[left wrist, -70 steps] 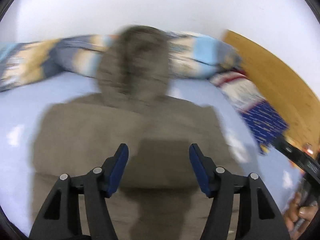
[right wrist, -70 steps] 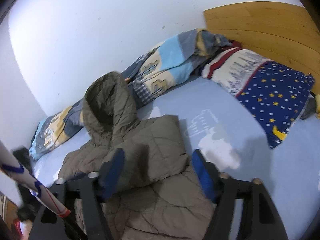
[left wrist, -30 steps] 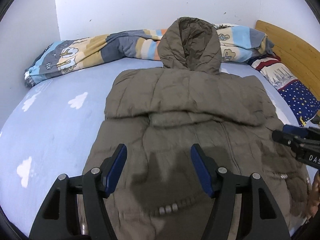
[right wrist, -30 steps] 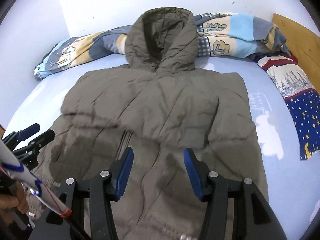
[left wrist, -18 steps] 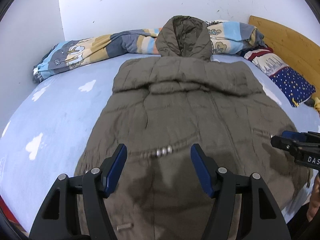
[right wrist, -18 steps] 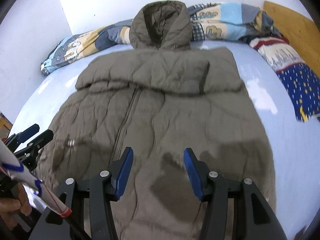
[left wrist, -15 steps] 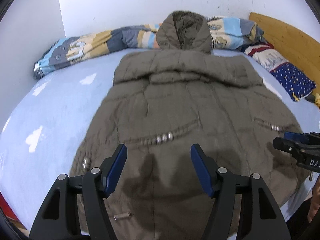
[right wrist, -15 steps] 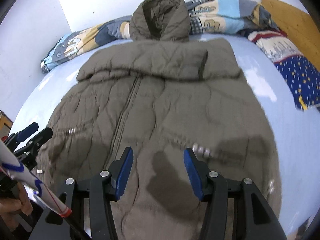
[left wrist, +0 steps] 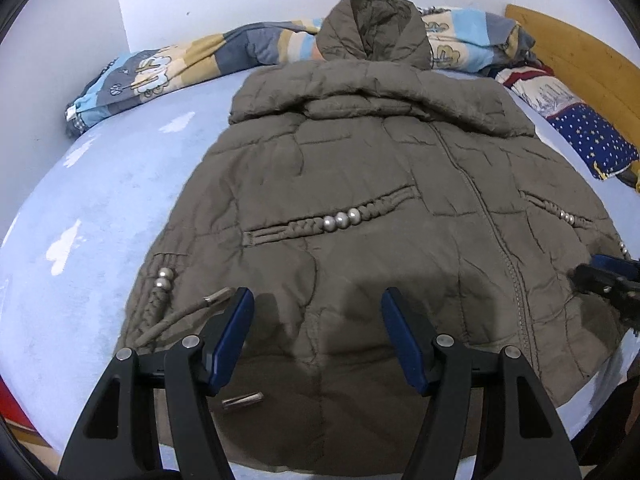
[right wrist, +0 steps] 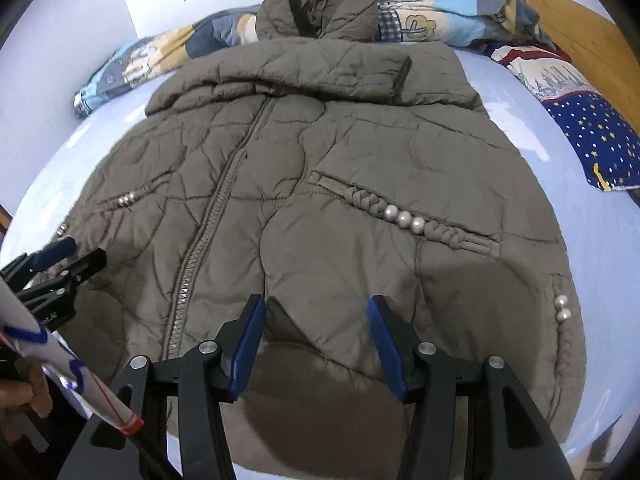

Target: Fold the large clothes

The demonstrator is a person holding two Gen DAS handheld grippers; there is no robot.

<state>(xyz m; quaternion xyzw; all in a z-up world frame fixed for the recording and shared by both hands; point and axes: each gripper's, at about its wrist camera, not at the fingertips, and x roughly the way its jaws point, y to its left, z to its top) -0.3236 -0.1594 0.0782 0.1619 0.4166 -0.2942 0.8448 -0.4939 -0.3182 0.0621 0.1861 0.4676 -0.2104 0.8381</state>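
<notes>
Olive quilted coat [left wrist: 372,208] now lies spread front-up on the pale blue bed [left wrist: 92,208], hood at the far wall; a second ago only its upper part filled both views, so both claws have pulled back to the near hem. Sleeves look tucked in; likely next is the hem-to-hood fold. Left gripper [left wrist: 317,322] wide apart, empty, above the hem. Right gripper [right wrist: 316,330] likewise wide, holding nothing.

coat [left wrist: 372,184] now spread flat (hem nearer), hood [right wrist: 318,8] up

No legible text, perhaps tiny lettering on the left gripper [right wrist: 60,264]
</notes>
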